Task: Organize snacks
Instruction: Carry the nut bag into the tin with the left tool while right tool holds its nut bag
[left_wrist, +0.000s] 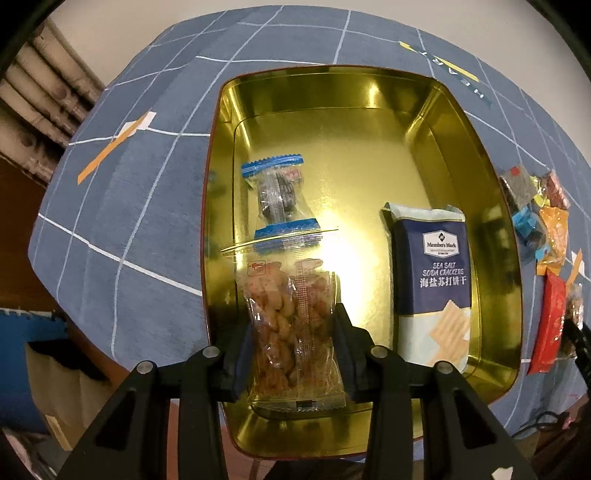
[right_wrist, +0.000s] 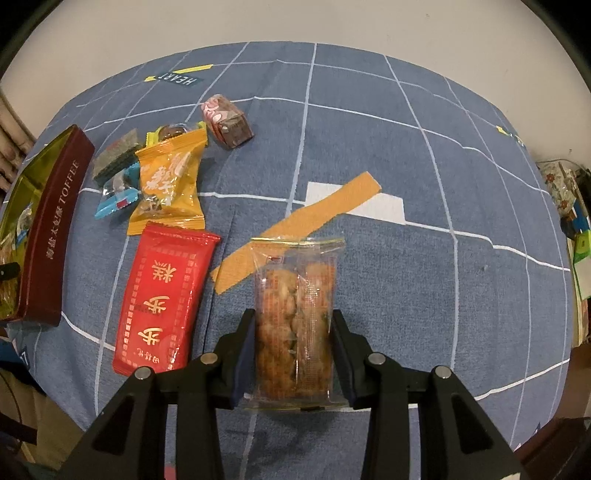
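1. Our left gripper (left_wrist: 295, 347) clamps a twist-snack packet (left_wrist: 291, 328) over the gold tin (left_wrist: 476, 206) at six o'clock — release it there.
2. Our right gripper (right_wrist: 293, 354) grips another twist packet (right_wrist: 295, 325) above the blue cloth (right_wrist: 443, 295) — carry it toward nine o'clock.

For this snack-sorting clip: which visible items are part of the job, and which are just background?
Part of the job:
- left gripper holding clear twist-snack packet
- right gripper holding a second twist-snack packet
- gold tin
- cracker pack
- blue-edged packet
- red packet
- orange packet

Just lying about:
- blue grid tablecloth
- orange tape strip
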